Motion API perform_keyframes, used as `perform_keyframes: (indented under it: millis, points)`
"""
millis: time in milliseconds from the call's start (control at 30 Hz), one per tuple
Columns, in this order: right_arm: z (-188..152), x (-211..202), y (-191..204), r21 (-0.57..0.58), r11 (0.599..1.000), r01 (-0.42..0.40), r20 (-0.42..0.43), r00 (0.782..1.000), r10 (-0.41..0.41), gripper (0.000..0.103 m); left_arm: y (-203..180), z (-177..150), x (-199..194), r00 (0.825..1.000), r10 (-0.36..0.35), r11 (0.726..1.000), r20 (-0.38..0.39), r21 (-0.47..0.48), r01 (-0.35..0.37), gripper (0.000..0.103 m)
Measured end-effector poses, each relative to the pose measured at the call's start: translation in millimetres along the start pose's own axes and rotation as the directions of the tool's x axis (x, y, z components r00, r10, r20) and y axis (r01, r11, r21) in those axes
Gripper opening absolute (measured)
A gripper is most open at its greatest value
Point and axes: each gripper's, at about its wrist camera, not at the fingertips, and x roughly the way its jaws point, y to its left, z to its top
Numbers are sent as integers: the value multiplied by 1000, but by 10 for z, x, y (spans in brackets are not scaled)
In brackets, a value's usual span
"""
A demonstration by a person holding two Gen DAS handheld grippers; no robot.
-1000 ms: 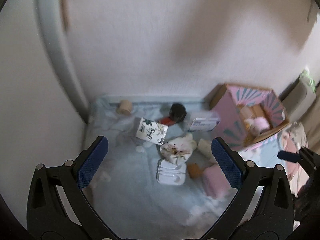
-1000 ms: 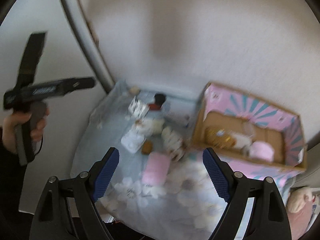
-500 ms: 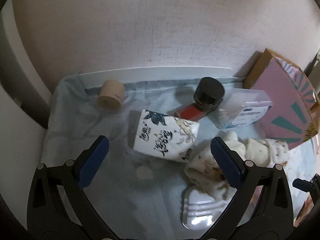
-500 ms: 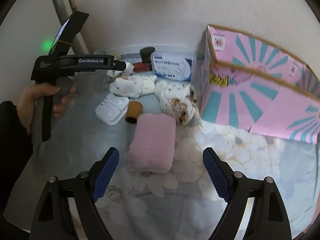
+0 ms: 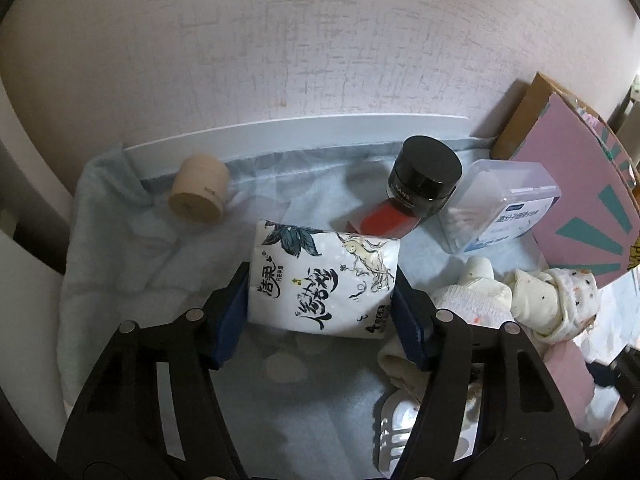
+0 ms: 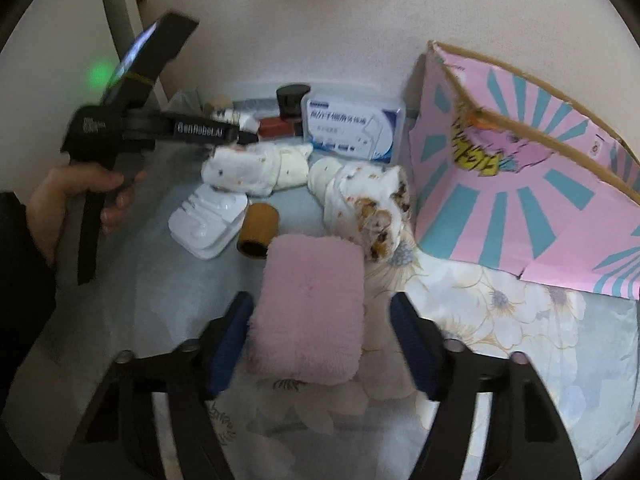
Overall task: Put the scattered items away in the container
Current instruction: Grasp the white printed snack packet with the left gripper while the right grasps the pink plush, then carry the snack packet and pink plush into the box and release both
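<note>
Left gripper closing on tissue pack

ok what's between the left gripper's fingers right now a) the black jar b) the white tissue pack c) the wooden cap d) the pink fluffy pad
b: in the left wrist view the white tissue pack sits between the left gripper, whose blue fingers are closing onto its two sides.

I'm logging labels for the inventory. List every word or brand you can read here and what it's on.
"KANS": black jar.
"GenRobot.AI", blurred: side of the left gripper.
"洁柔": tissue pack; its large brush script and small print are unclear.
Plastic box: blue Chinese label, too blurred to read.
Pink box: yellow comic lettering, unreadable.
</note>
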Motion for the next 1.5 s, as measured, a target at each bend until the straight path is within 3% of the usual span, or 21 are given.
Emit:
perform_keyframes:
  millis: [100,400,667,800,1033,1133,1500]
  points:
    - [-5,2,42,-22,1000,7,3,1000,-7,42,19,-4,-64,1000,2,1000,10,-21,-2,61]
    - [100,-281,54,-48,999,6,52,999,-3,41,40,-1,-614,999,32,995,43,-94,-28,61]
    - [349,-925,-35,-32,999,22,110,994,-18,41,-325,204,-1308,997,-24,997,73,-73,30,61]
    - [550,-1366,-316,27,1000,11,172,985,-16,41,-573,406,-1571,992,-76,996,105,-29,79,61]
    - [883,-1739,-1005,67,997,48,233,971,-62,41,-1237,908,-1852,978,-139,990,157,31,136,61]
    - [988,-1801,-1299,46,993,113,206,971,-120,41,-1523,1000,-1868,976,-154,988,153,48,148,61]
    - [1082,-1572,-2248,48,993,107,121,986,-112,41,-2392,1162,-1427,984,-160,987,80,27,158,61]
